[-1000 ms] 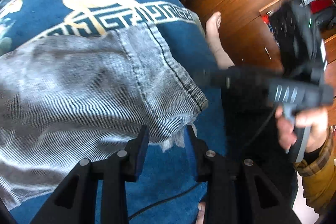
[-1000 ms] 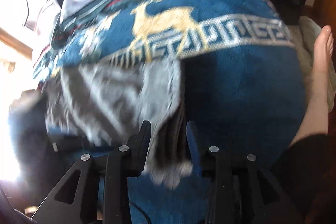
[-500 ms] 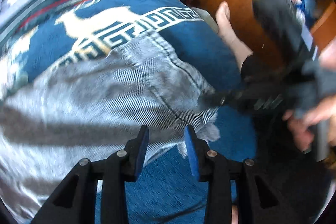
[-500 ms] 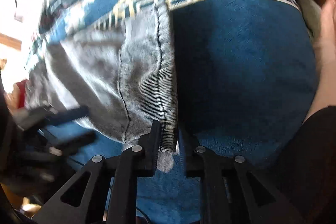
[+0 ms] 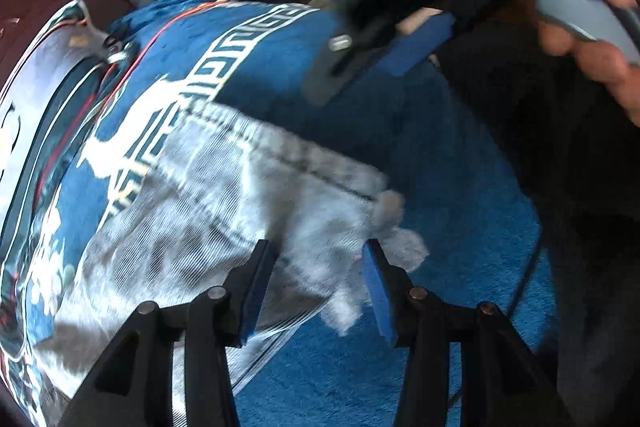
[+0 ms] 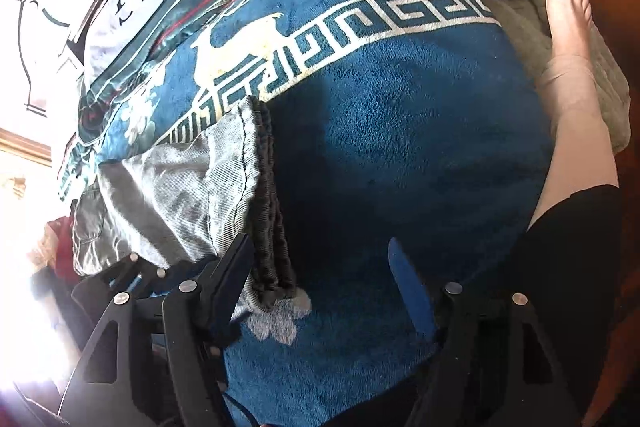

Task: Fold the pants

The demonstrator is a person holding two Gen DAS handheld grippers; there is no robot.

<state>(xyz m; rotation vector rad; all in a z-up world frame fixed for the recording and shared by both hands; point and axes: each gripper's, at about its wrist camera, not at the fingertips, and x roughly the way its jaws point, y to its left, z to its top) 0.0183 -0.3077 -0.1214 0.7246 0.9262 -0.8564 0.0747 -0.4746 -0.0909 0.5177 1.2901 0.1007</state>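
**Inspector A:** Any brand, label or legible writing?

**Inspector B:** None found. The only markings are woven: a cream key-pattern band and a cream deer on the blue plush blanket (image 6: 400, 131). No tag shows on the faded grey denim pants (image 5: 208, 211).

**A:** Location of the pants?

**B:** Lying on the blanket. In the right wrist view the stacked hems with a frayed white fringe run down to the left finger of the right gripper (image 6: 320, 287).

**A:** State of that gripper?

**B:** Jaws opening. The hem edge sits just inside the left finger; the right pad stands clear over bare blanket. Nothing is clamped.

**A:** And the left gripper (image 5: 316, 287)?

**B:** Jaws opening as well. Denim and fringe lie between the fingers, but the pads do not press on them.

**A:** What is obscured?

**B:** The left wrist view is motion-blurred, so the weave and seam smear. The right gripper crosses its top as a dark blur, with part of the right hand (image 5: 592, 39) on a grey handle. Glare washes out the left edge of the right wrist view. A bare foot (image 6: 568, 11) is cut off by a black trouser leg (image 6: 568, 267).
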